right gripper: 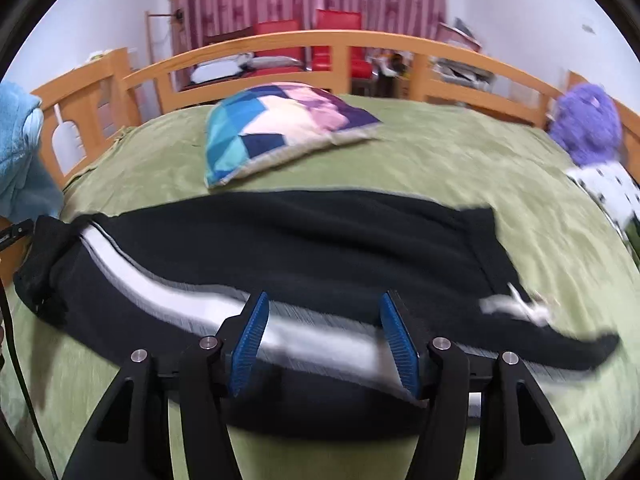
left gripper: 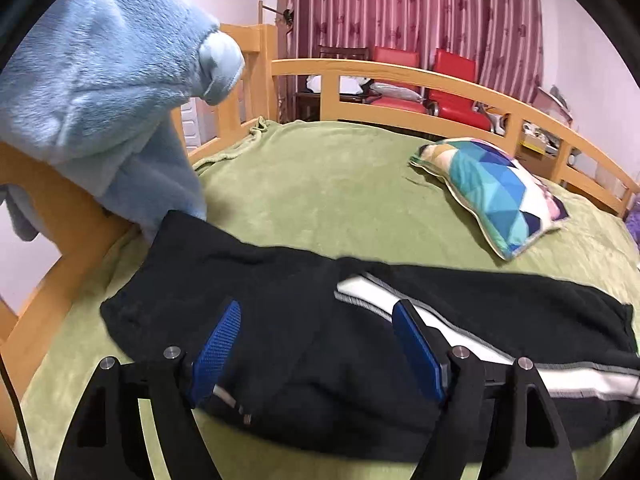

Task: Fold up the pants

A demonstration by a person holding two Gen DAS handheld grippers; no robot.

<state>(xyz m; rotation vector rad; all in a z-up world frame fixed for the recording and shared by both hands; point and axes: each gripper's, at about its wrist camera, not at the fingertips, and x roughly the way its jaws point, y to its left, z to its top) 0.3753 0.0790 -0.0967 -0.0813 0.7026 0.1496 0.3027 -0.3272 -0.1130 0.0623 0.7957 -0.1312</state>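
Black pants (left gripper: 280,292) with a white and grey side stripe (left gripper: 404,300) lie across a green bed. My left gripper (left gripper: 318,312) is open above the left part of the pants, its blue pads apart with nothing between them. In the right wrist view the pants (right gripper: 320,240) stretch from left to right, the stripe (right gripper: 168,300) running along the near edge. My right gripper (right gripper: 324,304) is open just above the stripe, holding nothing. A white drawstring (right gripper: 516,304) shows at the pants' right end.
A green blanket (left gripper: 320,184) covers the bed. A colourful triangle-patterned pillow (left gripper: 492,192) (right gripper: 280,120) lies behind the pants. A light blue fleece (left gripper: 100,80) hangs over the wooden bed rail (left gripper: 440,80) at left. A purple plush toy (right gripper: 588,124) sits at far right.
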